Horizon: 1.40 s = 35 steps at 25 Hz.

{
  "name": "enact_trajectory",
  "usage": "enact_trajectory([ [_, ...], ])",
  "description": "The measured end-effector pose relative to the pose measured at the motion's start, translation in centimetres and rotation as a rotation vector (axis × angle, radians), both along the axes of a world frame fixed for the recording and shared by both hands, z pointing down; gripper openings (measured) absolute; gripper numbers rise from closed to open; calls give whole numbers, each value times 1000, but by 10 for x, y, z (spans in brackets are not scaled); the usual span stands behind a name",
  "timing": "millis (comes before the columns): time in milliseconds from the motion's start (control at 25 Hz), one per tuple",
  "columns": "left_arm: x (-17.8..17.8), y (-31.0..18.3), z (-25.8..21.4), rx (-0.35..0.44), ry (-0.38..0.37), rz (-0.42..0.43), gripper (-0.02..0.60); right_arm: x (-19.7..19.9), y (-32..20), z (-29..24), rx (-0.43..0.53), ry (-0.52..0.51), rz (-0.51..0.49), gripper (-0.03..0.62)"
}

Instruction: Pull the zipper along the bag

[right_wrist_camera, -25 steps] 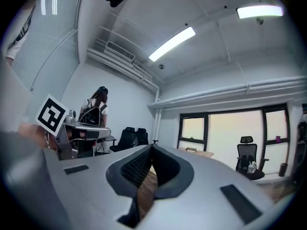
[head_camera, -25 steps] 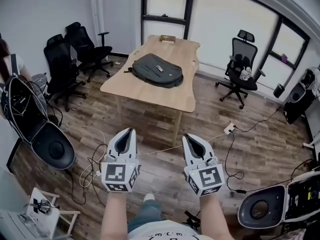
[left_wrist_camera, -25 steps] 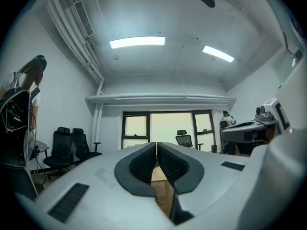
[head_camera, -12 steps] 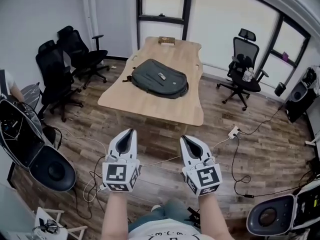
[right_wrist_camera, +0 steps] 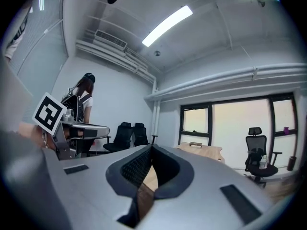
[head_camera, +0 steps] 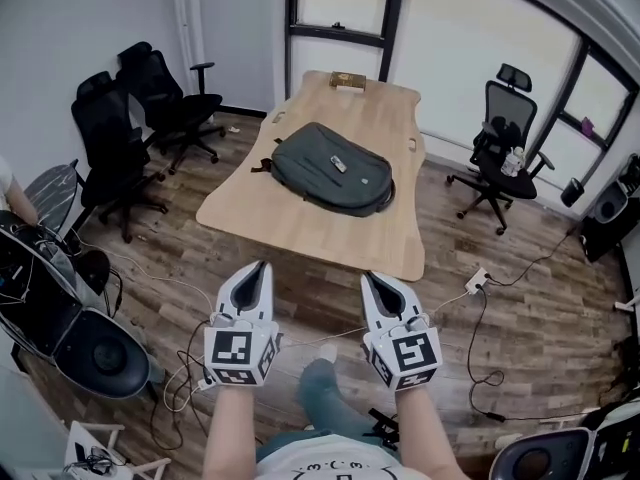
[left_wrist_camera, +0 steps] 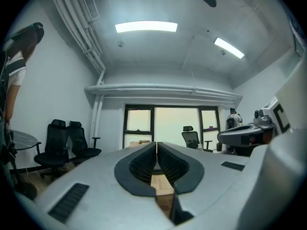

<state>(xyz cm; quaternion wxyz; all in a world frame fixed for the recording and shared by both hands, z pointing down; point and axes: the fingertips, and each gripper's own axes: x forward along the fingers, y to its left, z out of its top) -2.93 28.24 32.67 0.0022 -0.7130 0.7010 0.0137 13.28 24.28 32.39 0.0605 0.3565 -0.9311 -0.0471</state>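
The dark grey bag (head_camera: 333, 179) lies flat on the wooden table (head_camera: 300, 230), well ahead of both grippers. A small flat item (head_camera: 339, 164) rests on top of it; its contents cannot be seen. The left gripper (head_camera: 262, 264) and right gripper (head_camera: 370, 276) are side by side, each clenched on nothing.

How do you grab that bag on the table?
Probably take the bag by its near rim, coming from this side of the table: it lies flat, so only that bulging edge offers something to pinch. Its zipper pull is too small to see.
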Motion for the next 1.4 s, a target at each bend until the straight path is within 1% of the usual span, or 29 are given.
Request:
enact_trajectory([
  [120,-18,-34,7,-16,0,-12,18,-21,-36,8,-15,5,-18,52],
  [280,-45,-95,10,-37,16,-30,18,-51,-97,13,-36,15,-37,52],
  [400,-60,-145,14,-61,7,-19,18,-69,-146,18,-56,16,-25,52],
  [560,-81,-206,19,-81,15,-26,18,-85,-209,24,-76,18,9,52],
  [720,-96,-253,32,-121,13,-33,18,-96,-256,40,-131,7,25,52],
  [960,-112,-297,57,-194,-16,-25,18,-112,-299,73,-225,16,28,52],
  [1120,-128,-316,71,-234,-6,-24,18,-116,-321,101,-308,40,57,52],
  [1280,-140,-337,84,-264,-8,22,20,-121,-333,122,-374,46,106,52],
  [1360,-146,-346,94,-286,-2,54,18,-130,-332,133,-408,45,112,52],
  [1400,-148,-351,98,-298,-2,72,20,-136,-331,138,-427,46,110,82],
])
